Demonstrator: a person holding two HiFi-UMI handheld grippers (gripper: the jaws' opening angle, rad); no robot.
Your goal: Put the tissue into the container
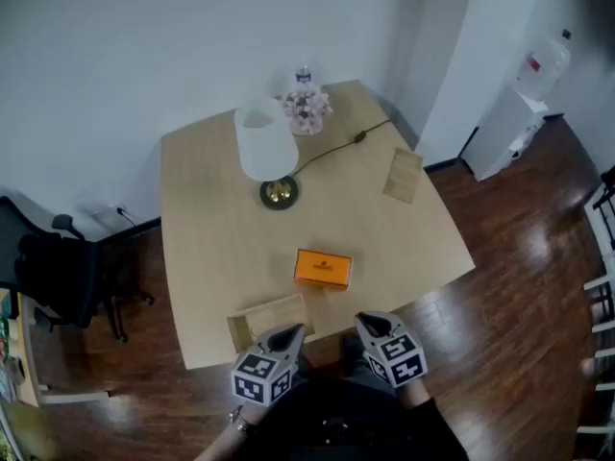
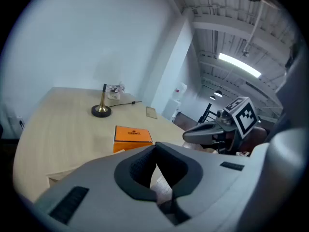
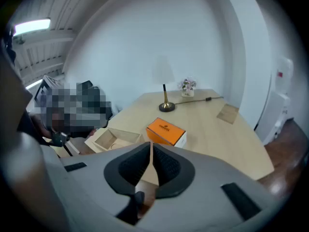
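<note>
Count: one table (image 1: 211, 219), one orange box (image 1: 323, 268), one open wooden container (image 1: 237, 331), one flat wooden panel (image 1: 404, 175), one lamp (image 1: 266, 147), one small bunch of flowers (image 1: 307, 109), two grippers.

We take the orange box as the tissue pack. It lies flat on the table, outside the container, just beside the container's far right corner; we cannot tell whether the two touch. The container sits at the near table edge and looks empty.

The left gripper (image 1: 286, 335) hovers over the near edge, at the container's right end. Its pads meet at the tips, with nothing between them. The right gripper (image 1: 370, 327) hangs beside it, just off the table edge, with its pads pressed together and also empty.

The orange box lies ahead of both grippers, roughly between their lines, and apart from each. Neither gripper touches the box or the container.

The panel lies well apart, towards the far right edge.
</note>
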